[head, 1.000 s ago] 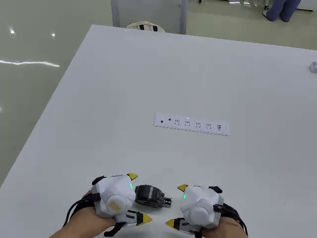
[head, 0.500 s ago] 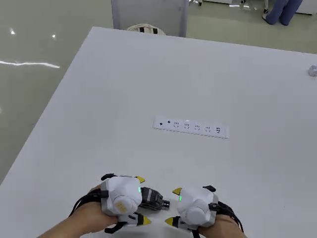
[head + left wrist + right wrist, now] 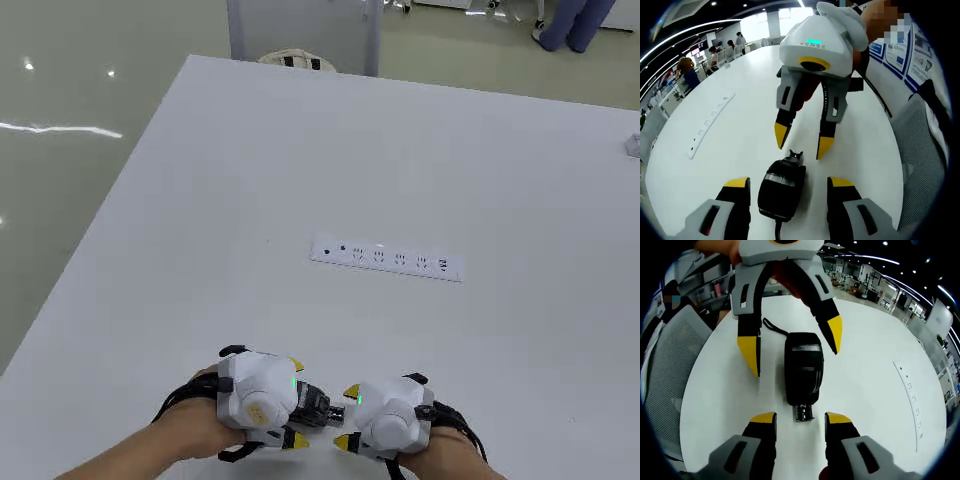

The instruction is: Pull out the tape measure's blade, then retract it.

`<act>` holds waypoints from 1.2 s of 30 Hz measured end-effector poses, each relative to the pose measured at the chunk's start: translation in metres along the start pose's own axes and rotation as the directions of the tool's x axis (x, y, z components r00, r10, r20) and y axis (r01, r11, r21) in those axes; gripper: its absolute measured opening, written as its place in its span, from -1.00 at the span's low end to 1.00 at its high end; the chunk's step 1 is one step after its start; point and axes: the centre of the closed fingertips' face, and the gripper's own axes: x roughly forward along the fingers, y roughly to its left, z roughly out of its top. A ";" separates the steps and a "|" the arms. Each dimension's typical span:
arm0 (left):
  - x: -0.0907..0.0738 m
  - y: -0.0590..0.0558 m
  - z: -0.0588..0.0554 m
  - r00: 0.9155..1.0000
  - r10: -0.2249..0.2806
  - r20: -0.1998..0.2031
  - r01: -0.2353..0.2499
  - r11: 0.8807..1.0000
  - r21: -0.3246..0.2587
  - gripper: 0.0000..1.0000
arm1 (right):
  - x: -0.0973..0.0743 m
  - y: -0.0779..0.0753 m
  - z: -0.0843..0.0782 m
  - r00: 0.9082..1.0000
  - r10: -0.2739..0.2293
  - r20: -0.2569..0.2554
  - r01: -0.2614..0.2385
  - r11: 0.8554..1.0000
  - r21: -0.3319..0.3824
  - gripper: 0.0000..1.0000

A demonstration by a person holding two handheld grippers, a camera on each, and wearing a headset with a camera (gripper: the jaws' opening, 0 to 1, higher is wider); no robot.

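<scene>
A black tape measure [image 3: 312, 405] lies flat on the white table [image 3: 400, 150] near its front edge, its blade tip [image 3: 804, 413] pointing right. My left gripper [image 3: 297, 402] is open, with its yellow-tipped jaws on either side of the tape measure's case [image 3: 782, 187] and a gap on each side. Facing it from the right is my right gripper [image 3: 346, 417], also open. In the right gripper view the right gripper [image 3: 800, 419] has its tips just short of the blade tip, and nothing is held between them.
A white power strip [image 3: 387, 258] lies across the middle of the table, beyond the grippers. The table's left edge drops to a shiny floor. A chair back [image 3: 300, 30] stands at the far edge, and a small object [image 3: 633, 145] sits far right.
Both grippers have moved closer together. The left one has slid its jaws around the tape measure's case, and the right one has come up to the blade tip.
</scene>
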 end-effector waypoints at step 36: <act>0.017 0.004 -0.003 0.999 -0.019 -0.037 0.021 0.997 0.069 -0.19 | 0.016 -0.003 -0.007 0.999 0.029 -0.036 -0.031 0.998 -0.063 -0.51</act>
